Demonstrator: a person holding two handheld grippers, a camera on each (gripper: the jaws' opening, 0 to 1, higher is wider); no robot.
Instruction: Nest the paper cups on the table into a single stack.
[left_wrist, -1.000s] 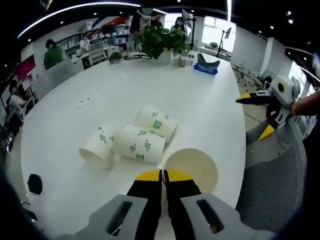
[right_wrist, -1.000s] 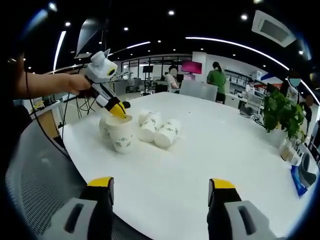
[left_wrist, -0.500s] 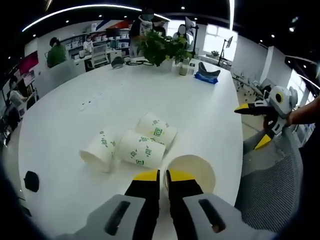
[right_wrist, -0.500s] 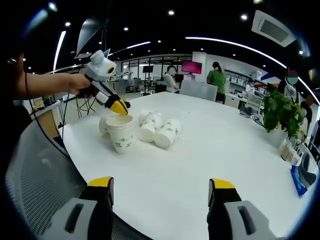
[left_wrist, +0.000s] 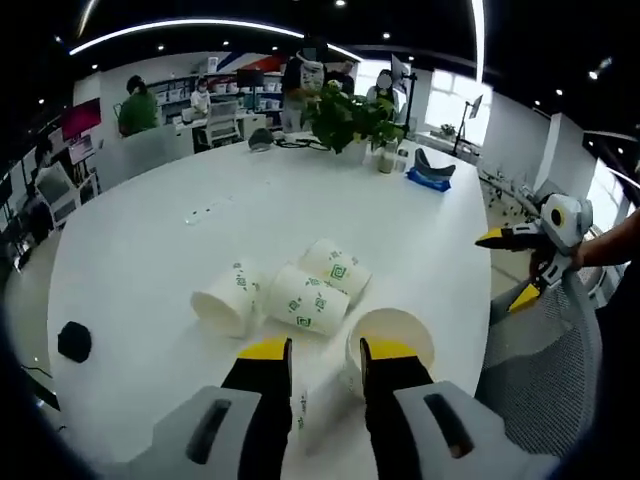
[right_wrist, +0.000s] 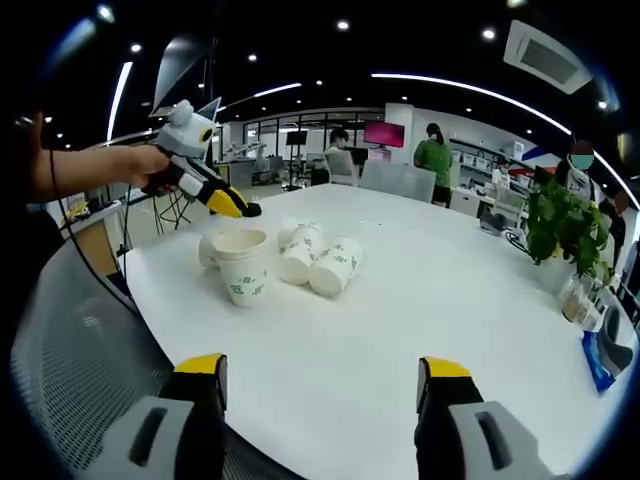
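Paper cups sit grouped near the edge of the white counter (left_wrist: 160, 250): an upright cup (left_wrist: 392, 338) with green print stands closest to me, mouth open upward, and three more lie on their sides just beyond it. In my left gripper view the lying ones are a left cup (left_wrist: 228, 298), a middle cup (left_wrist: 306, 300) and a far cup (left_wrist: 337, 266), pressed close against one another. In my right gripper view the upright cup (right_wrist: 243, 264) stands in front of the lying cups (right_wrist: 322, 260), with another cup partly hidden behind it.

My left claw (left_wrist: 318, 352) hangs just above the upright cup, its yellow-tipped jaws apart and holding nothing; from the right gripper view it (right_wrist: 238, 207) hovers clear of the cup's rim, held in my hand (right_wrist: 140, 165). My right claw (right_wrist: 322, 368) waits well apart from the cups over the counter's near edge, jaws spread wide and empty.

Farther across the counter stand a potted plant (left_wrist: 350, 108) and a blue object (left_wrist: 432, 172); a small black item (left_wrist: 74, 342) lies off to the left
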